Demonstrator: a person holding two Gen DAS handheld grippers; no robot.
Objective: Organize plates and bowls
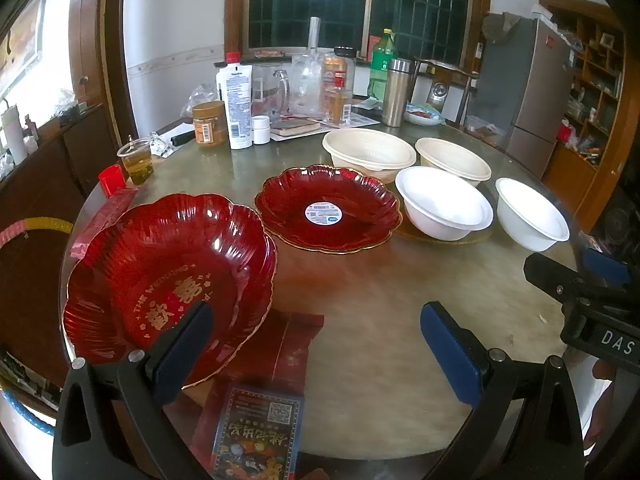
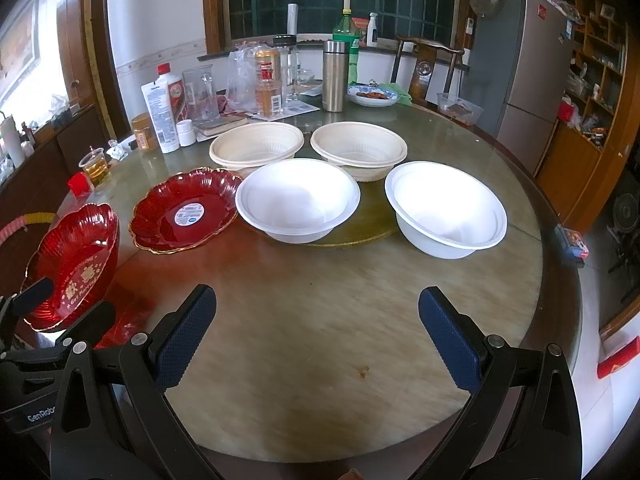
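Jaws wide apart on both grippers, nothing held between them. Left gripper [image 1: 316, 354] low over the round table [image 1: 380, 320]; red plate with gold lettering [image 1: 168, 276] just beyond and partly behind its left finger [image 1: 184, 352], overhanging the table's near-left edge. Second red plate with a round sticker [image 1: 328, 208] straight ahead of the open gap, flat on the table. Right gripper [image 2: 318, 336] over bare tabletop; first white bowl [image 2: 298, 200] ahead of the gap, slightly left, second white bowl [image 2: 446, 208] ahead and right. Two cream bowls [image 2: 256, 144] [image 2: 358, 148] behind the white ones, farther from the jaws, side by side. Beyond those, clutter: steel flask [image 2: 335, 76], green bottle [image 2: 347, 36], white lotion bottle [image 2: 160, 112], plastic cup of amber liquid [image 2: 95, 166] far left.
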